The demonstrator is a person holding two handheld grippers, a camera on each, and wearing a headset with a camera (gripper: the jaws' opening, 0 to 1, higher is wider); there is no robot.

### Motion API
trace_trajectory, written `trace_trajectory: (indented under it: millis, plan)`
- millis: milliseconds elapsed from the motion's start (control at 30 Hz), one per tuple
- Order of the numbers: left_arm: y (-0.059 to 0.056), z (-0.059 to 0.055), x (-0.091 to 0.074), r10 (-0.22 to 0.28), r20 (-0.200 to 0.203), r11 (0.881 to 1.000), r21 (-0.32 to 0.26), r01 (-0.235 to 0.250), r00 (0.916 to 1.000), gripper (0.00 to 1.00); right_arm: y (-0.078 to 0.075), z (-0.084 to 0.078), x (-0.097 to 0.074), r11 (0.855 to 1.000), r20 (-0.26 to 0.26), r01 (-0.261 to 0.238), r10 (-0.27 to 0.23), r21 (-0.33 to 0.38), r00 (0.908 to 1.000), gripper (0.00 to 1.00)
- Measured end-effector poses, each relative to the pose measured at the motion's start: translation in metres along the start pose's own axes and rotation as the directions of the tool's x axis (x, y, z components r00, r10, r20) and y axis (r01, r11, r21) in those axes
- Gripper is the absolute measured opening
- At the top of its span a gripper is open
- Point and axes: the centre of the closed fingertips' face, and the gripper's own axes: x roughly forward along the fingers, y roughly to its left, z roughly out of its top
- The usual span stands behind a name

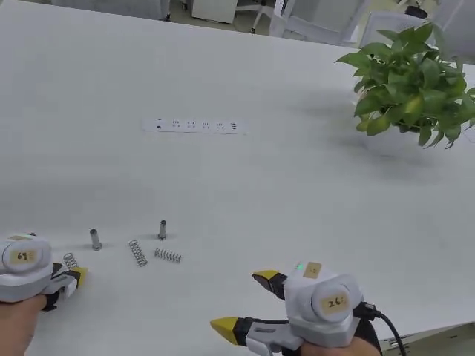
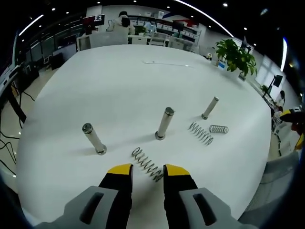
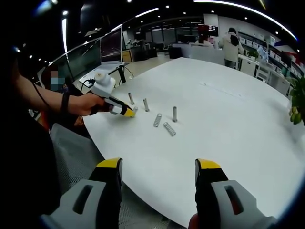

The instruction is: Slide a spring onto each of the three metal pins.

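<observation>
Three upright metal pins [image 2: 93, 139] [image 2: 164, 123] [image 2: 209, 108] stand on the white table [image 2: 143, 81]. One spring [image 2: 147, 164] lies flat just ahead of my left gripper [image 2: 148, 170], which is open only narrowly, with the spring's near end between the yellow tips. Two more springs [image 2: 200, 133] [image 2: 218, 129] lie loose to the right, near the third pin. In the head view two pins [image 1: 95, 239] [image 1: 162, 229] and the springs [image 1: 138, 252] [image 1: 168, 256] sit right of the left gripper [image 1: 74, 278]. My right gripper [image 1: 243, 301] hangs wide open and holds nothing at the table's near edge.
A white power strip [image 1: 194, 125] lies mid-table, and a potted green plant [image 1: 412, 81] stands at the far right. The table's near edge [image 3: 143, 200] runs just ahead of the right gripper. Chairs and people are beyond the far side.
</observation>
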Motion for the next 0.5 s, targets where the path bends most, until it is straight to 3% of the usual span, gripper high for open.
trace_trajectory:
  millis: [500]
  plan:
    - [0.0086, -0.0038, -0.0034, 0.02, 0.006, 0.999, 0.041, -0.02, 0.9998, 0.03, 0.005, 0.0037, 0.0044, 1.0, -0.001, -0.013, 0.013, -0.016, 0.9999, 0.6]
